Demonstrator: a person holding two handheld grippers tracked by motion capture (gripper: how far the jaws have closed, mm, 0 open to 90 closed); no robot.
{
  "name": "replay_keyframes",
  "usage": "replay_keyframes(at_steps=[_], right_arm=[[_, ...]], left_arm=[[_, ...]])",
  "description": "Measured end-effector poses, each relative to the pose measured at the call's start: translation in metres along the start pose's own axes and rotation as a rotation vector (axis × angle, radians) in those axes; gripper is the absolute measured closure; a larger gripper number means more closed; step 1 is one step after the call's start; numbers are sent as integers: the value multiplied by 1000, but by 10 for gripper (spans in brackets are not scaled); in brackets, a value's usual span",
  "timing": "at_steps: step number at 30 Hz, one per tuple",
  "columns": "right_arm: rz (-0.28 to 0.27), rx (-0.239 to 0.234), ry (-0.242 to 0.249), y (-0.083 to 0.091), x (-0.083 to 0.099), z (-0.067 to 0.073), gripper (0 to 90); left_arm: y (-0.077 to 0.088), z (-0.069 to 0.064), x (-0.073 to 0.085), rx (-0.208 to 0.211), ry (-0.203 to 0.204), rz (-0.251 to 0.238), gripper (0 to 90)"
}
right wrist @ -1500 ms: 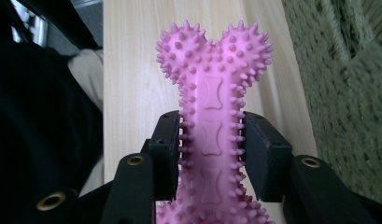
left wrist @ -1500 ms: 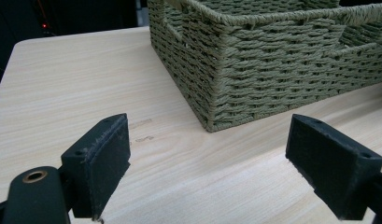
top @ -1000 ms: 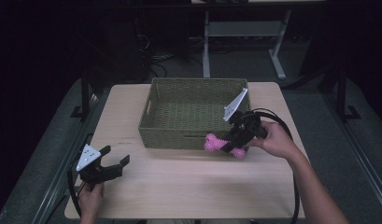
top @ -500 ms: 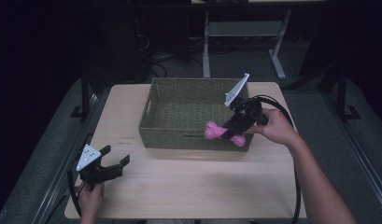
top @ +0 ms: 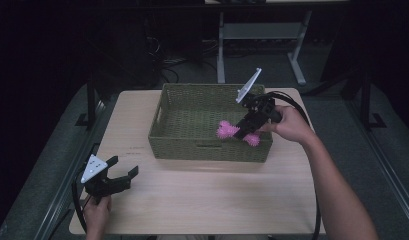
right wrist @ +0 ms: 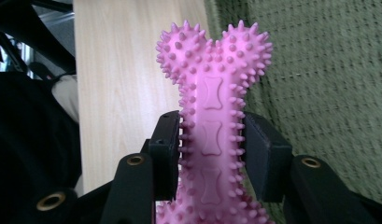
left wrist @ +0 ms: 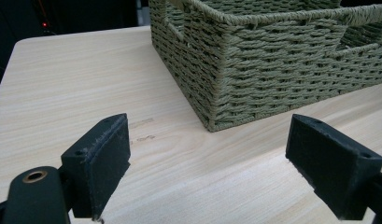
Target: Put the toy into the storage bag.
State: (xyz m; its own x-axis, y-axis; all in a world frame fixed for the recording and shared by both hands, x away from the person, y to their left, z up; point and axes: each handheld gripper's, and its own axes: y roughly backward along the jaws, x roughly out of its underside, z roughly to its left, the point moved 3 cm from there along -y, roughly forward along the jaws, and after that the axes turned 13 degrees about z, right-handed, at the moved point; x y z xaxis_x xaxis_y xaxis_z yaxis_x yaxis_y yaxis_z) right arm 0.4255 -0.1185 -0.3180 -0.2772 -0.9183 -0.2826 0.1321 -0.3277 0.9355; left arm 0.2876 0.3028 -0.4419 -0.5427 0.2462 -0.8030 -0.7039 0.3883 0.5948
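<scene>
Pink spiked bone toy point(top: 236, 133) now over the woven basket point(top: 164, 102).
Right claw point(top: 244, 131), clenched on it, has lifted it from the worktop point(top: 202, 195); left claw point(top: 123, 174) waits released, lower left.

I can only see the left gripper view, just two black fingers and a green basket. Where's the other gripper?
Observer: The right gripper is over the near right corner of the basket, held up off the table.
Operator: Is it holding something?
Observer: Yes, a pink spiky bone toy, pinched by its middle between the fingers.
Operator: Is the toy inside the basket?
Observer: Not resting there; it hangs across the front rim, one end over the inside.
Operator: What's my gripper doing?
Observer: The left gripper is open, near the table's front left corner.
</scene>
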Motion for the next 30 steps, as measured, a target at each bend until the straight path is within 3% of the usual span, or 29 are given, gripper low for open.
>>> replay_keyframes(at_steps=[15,30], right_arm=[[-12,4,-28,5,-10,-23,581],[-5,-7,-95,-11,-7,-53,580]], left_arm=[[0,1,0,-2,-2,1,133],[-1,1,-1,-1,0,3,133]])
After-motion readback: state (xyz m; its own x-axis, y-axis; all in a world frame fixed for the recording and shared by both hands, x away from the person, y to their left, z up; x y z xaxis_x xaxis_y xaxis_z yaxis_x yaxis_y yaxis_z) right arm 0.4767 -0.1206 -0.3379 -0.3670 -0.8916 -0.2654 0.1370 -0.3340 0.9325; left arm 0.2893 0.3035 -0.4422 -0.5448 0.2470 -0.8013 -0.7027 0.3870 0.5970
